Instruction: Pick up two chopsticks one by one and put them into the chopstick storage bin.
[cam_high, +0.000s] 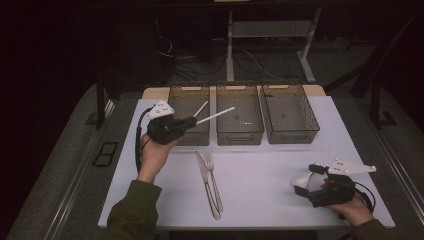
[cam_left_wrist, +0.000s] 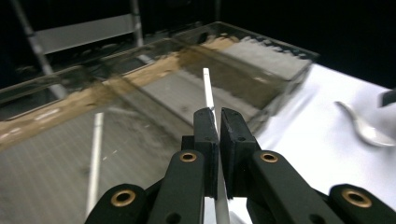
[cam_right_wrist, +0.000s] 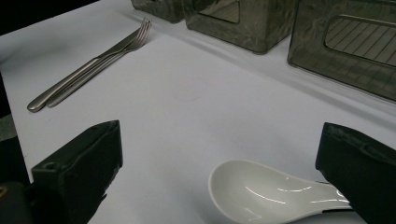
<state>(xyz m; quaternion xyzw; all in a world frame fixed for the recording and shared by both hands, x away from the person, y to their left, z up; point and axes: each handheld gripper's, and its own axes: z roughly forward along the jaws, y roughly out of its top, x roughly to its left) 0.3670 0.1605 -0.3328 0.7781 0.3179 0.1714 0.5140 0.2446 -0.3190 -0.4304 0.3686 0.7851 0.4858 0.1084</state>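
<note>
high view: left gripper (cam_high: 194, 121) clamped on a white chopstick (cam_high: 216, 115), tip over the gap btw left bin (cam_high: 188, 136) & middle bin (cam_high: 240, 136) at table's far edge; 2nd chopstick (cam_high: 200, 108) already in the left bin. swing tip back over the left bin, lower, level w/ its mate, then release. right gripper (cam_high: 303, 186): jaws apart around a white spoon (cam_right_wrist: 266, 196) nr the right front corner.

White table (cam_high: 260, 200); bins (cam_high: 239, 120), knife (cam_high: 206, 182), fork (cam_high: 214, 180)
</note>
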